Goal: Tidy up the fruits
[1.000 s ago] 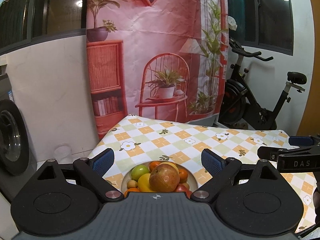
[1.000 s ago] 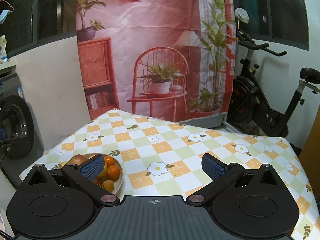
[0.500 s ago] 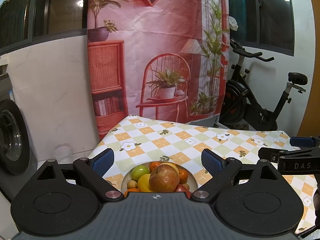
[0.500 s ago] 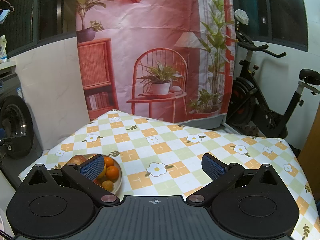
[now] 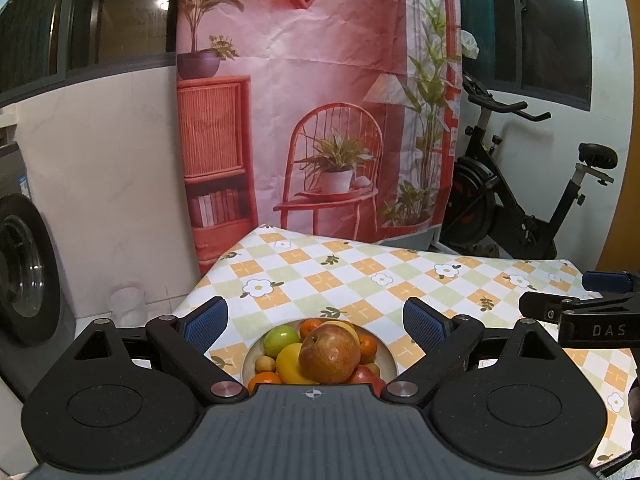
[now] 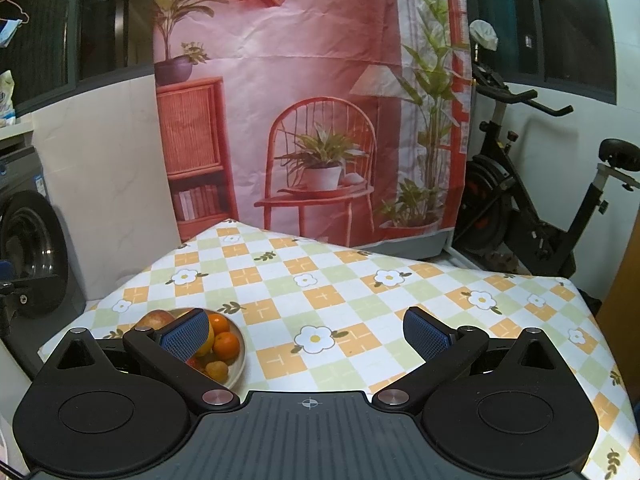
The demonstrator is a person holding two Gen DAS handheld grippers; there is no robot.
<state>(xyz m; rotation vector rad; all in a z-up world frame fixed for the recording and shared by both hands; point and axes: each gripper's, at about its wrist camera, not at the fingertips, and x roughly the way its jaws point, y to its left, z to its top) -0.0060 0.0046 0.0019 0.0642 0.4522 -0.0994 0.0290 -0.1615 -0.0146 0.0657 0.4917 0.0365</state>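
A beige bowl (image 5: 390,356) heaped with fruit sits near the table's front left corner. On top lies a big red-yellow apple (image 5: 329,354), with a green apple (image 5: 281,340), a yellow fruit (image 5: 291,364) and several oranges around it. My left gripper (image 5: 316,322) hovers open just above and behind the bowl, nothing between its blue pads. In the right wrist view the same bowl (image 6: 236,364) shows at lower left, partly hidden by the left finger. My right gripper (image 6: 306,334) is open over bare tablecloth to the bowl's right.
The table wears a checked cloth with flowers (image 6: 360,280). A printed backdrop (image 5: 312,100) hangs behind it. An exercise bike (image 5: 528,200) stands at the back right, a washing machine (image 5: 24,272) at the left. The right gripper's side (image 5: 592,316) shows in the left wrist view.
Both views have shifted very slightly; the bowl and fruit lie as before and both grippers stay open.
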